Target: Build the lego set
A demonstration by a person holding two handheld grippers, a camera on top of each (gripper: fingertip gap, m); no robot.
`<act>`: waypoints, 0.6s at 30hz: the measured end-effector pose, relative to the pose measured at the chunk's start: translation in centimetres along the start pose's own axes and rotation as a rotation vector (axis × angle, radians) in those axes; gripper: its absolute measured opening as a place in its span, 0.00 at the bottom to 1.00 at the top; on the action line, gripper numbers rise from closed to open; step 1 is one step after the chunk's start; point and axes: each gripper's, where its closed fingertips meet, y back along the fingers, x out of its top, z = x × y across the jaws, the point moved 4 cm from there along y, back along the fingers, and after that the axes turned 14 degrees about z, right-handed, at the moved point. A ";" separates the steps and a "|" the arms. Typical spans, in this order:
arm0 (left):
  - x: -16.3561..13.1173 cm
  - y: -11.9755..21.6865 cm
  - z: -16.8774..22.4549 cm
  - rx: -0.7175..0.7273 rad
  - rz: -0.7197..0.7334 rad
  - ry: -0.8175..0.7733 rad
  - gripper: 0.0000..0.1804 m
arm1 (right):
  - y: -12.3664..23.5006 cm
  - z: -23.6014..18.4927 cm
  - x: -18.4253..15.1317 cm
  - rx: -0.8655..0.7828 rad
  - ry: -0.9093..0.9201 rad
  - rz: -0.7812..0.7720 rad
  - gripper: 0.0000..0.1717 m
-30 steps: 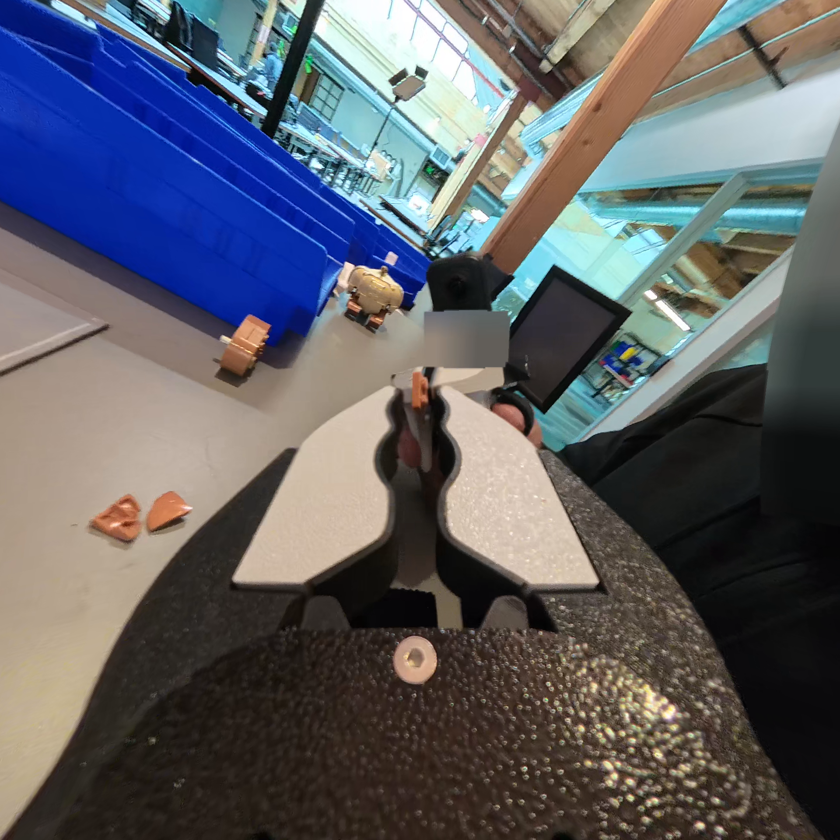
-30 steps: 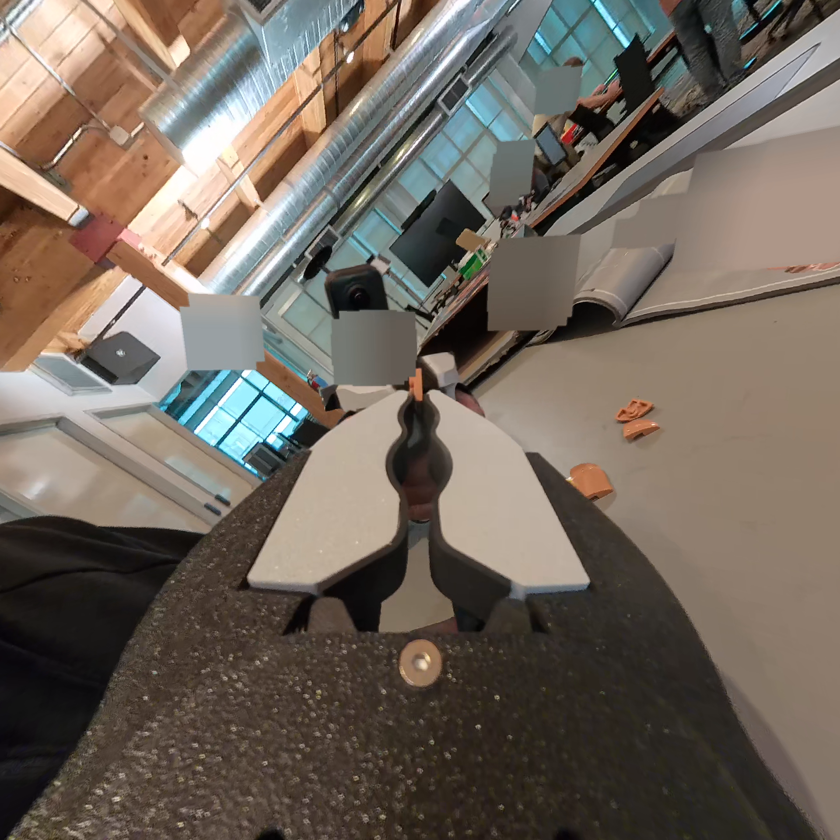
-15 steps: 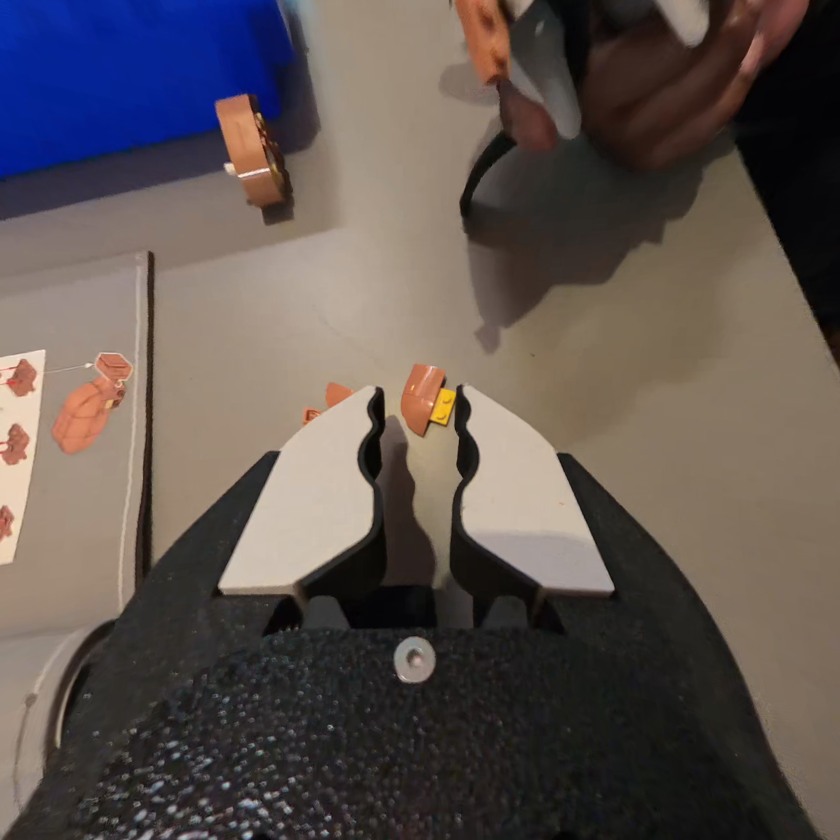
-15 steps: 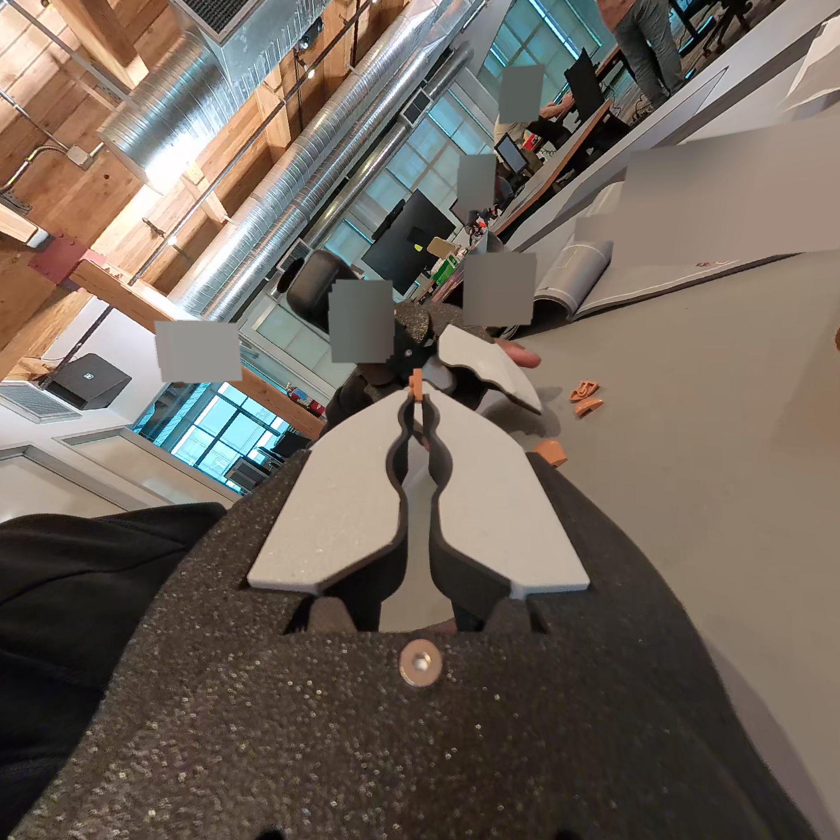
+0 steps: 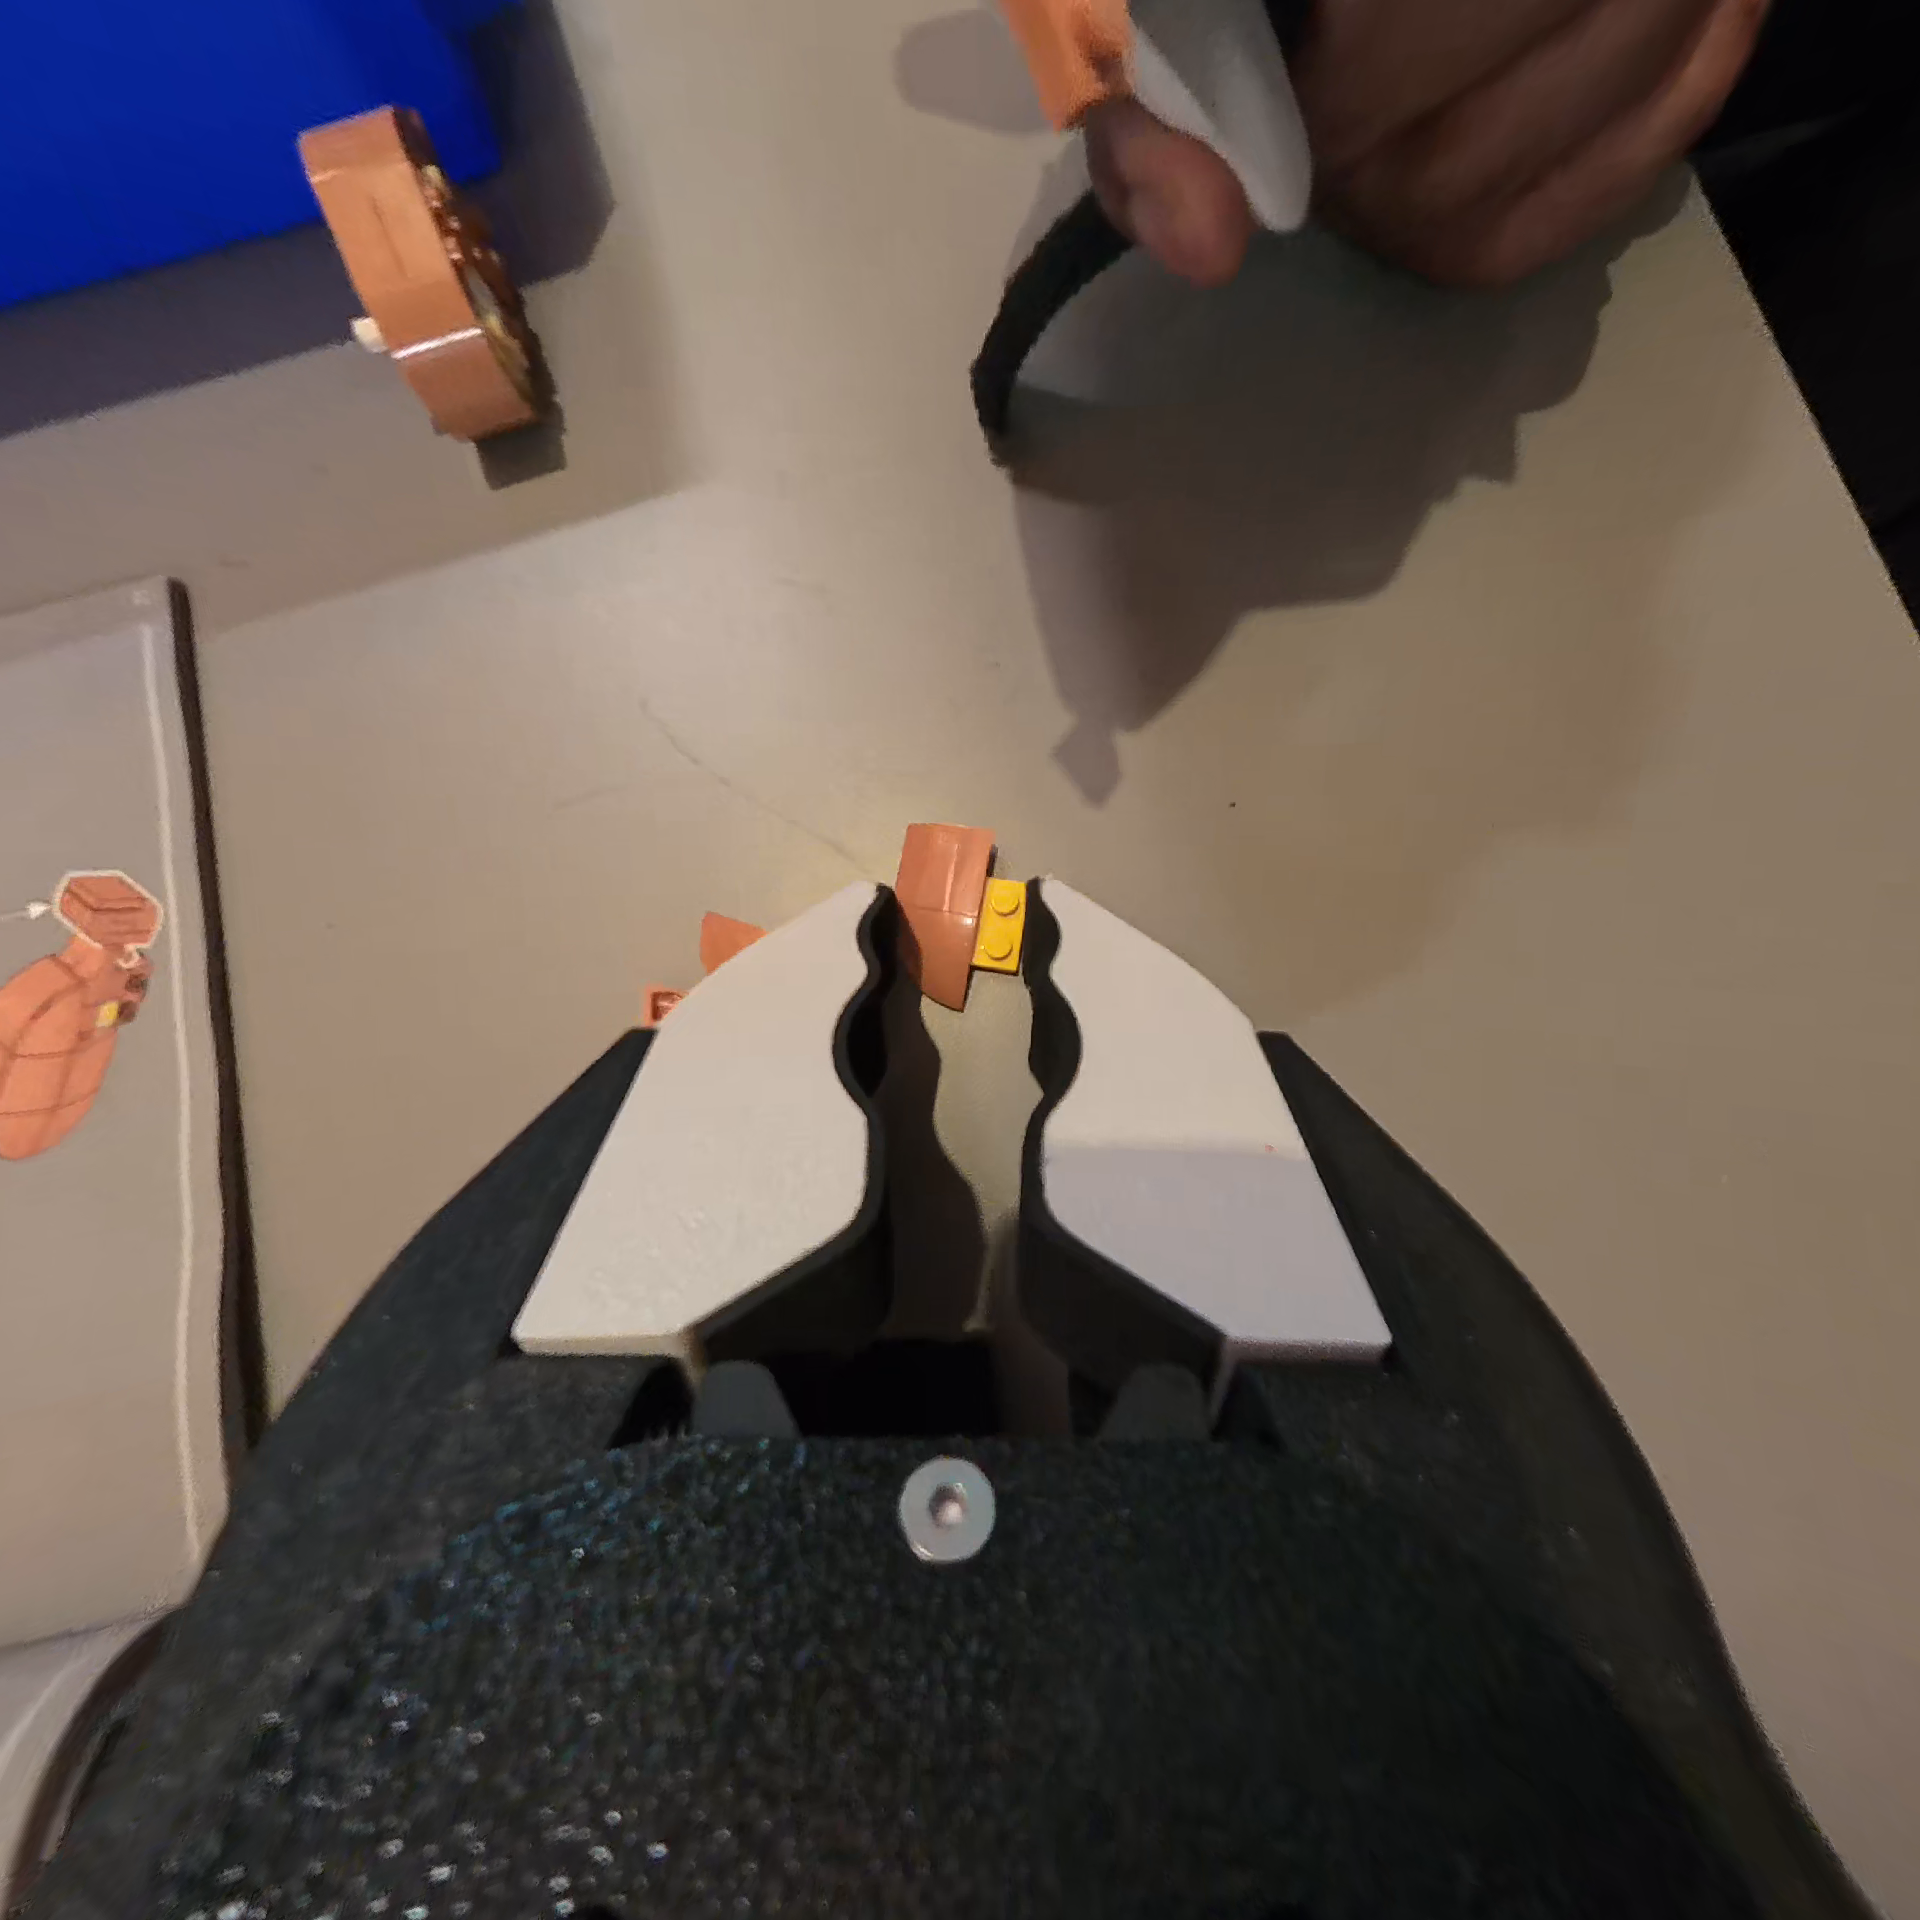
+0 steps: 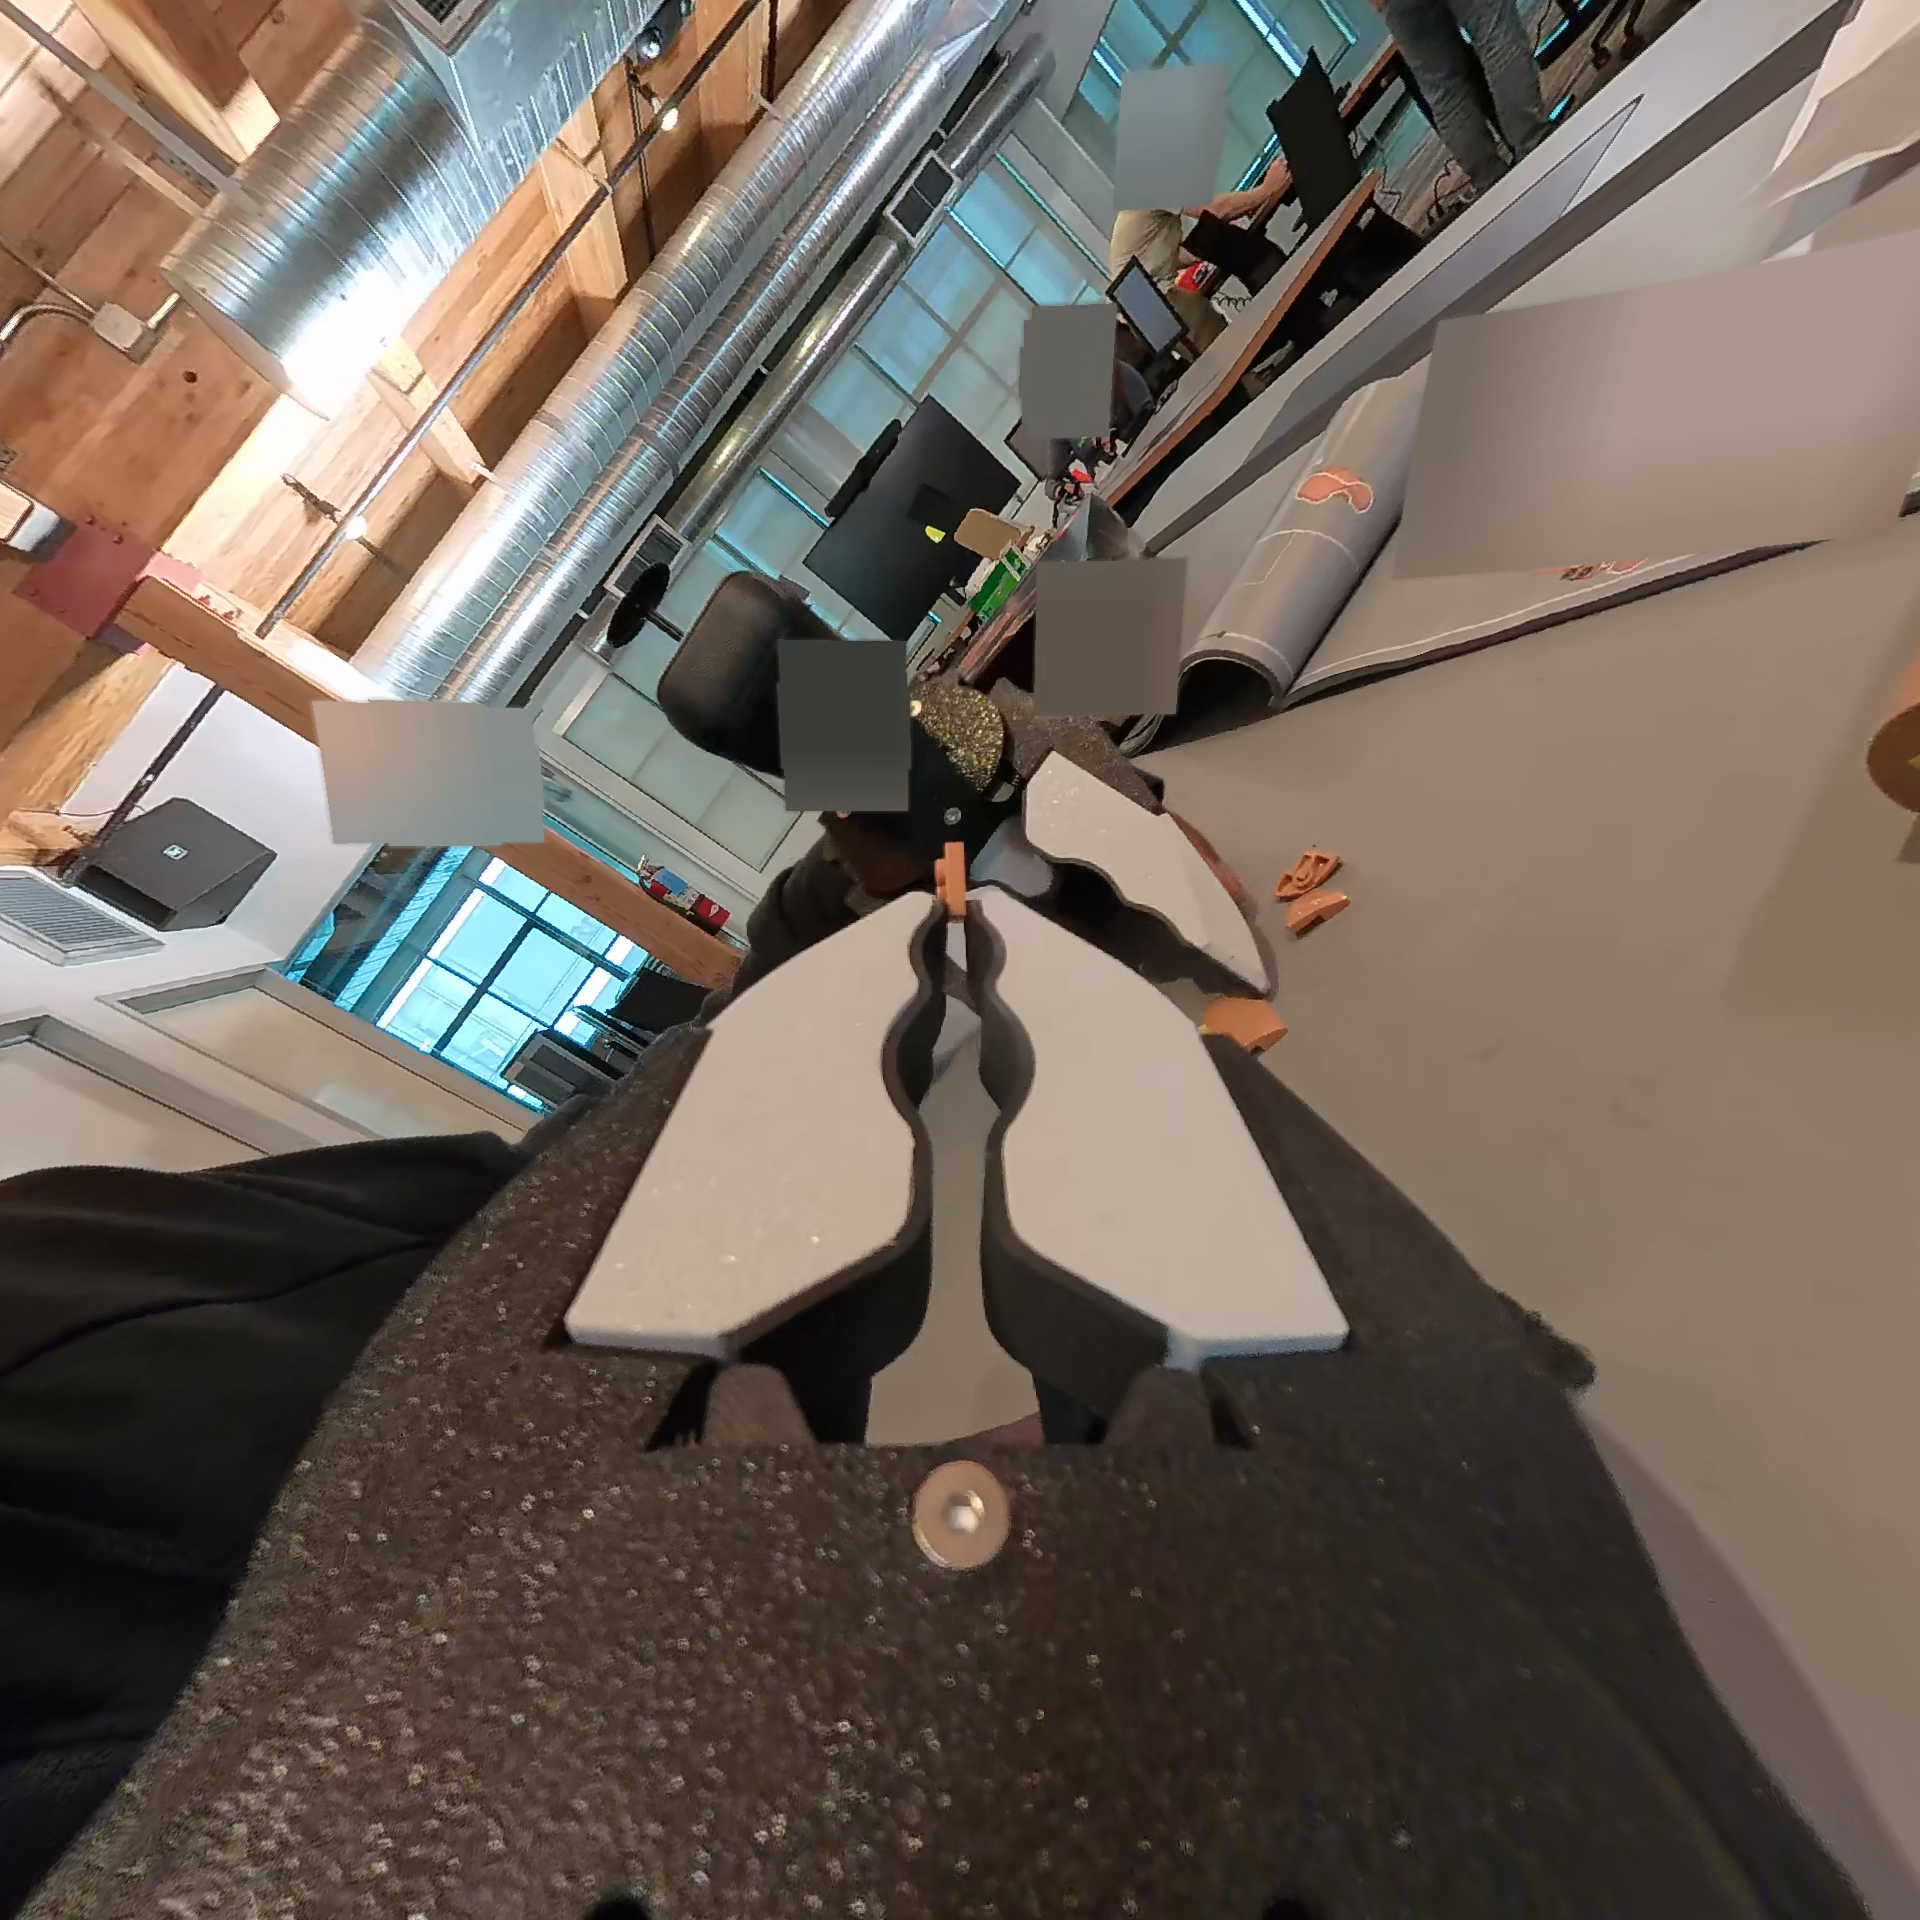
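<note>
Since half a second back, my left gripper [image 5: 951,914] has narrowed around the curved brown brick with a yellow plate [image 5: 951,914] on the grey table [image 5: 1455,935], and the piece now sits right at the fingertips. The right-hand pad looks to be touching the yellow plate; on the other side I can't tell whether the pad meets the brown curve or stands just off it, so I won't call it gripped.

Going left to right in the left wrist view: an open instruction booklet [image 5: 94,1039] lies flat at the left edge, a blue bin [image 5: 208,135] sits at the far left corner, and a round brown brick assembly [image 5: 426,281] stands on edge just in front of it. 2 small brown pieces [image 5: 727,935] peek out from behind my left finger. Then comes the brick between the jaws, and at the top right my right gripper [image 5: 1195,114] hovers above the table, well apart.

Over to the right wrist view: my right gripper [image 6: 954,904] is tilted up toward the ceiling, fingers closed tight on a thin orange-brown plate [image 6: 950,873] that pokes out past the tips.
</note>
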 end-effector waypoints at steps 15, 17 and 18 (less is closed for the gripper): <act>0.8 1.8 -0.7 0.263 0.122 0.211 0.14 | -0.4 1.5 0.0 -0.156 0.102 -0.036 0.02; 0.6 1.1 -1.1 0.219 0.075 0.233 0.17 | -0.3 1.6 0.4 -0.158 0.104 -0.025 0.02; 0.3 0.8 -1.4 0.215 0.042 0.217 0.17 | -0.2 1.6 0.5 -0.156 0.105 -0.020 0.02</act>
